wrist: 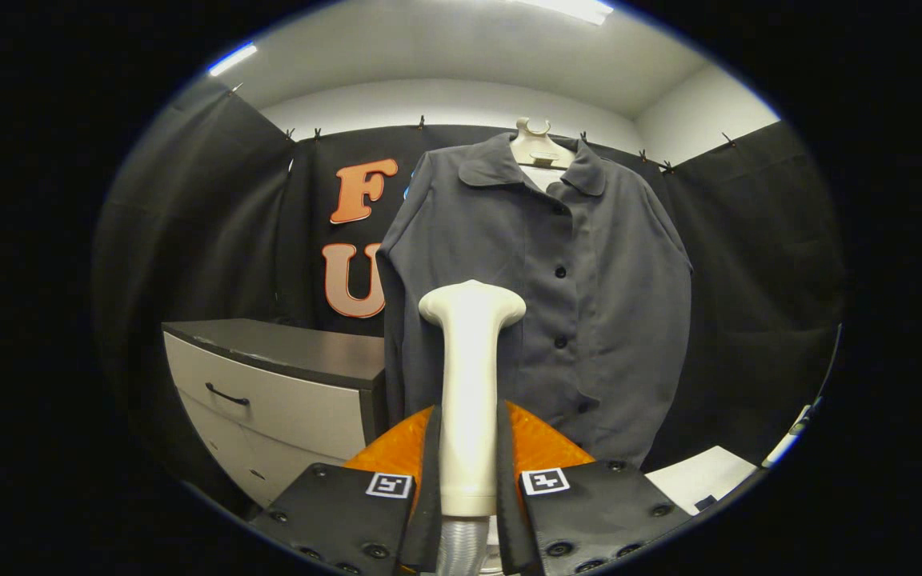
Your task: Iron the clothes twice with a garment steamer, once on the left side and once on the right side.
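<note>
Between the gripper (469,480) jaws, cream garment steamer (470,384) clamped upright, dark buttoned shirt (589,280) hanging just beyond, no readable label anywhere.

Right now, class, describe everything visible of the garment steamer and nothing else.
The garment steamer is cream-white, smooth like plastic, with a tall upright handle widening into a rounded head. A ribbed grey hose leaves its base. The hand-held gripper is shut on its lower handle, one finger pressing each side. Its head stands before the dark grey shirt; contact cannot be told.
</note>
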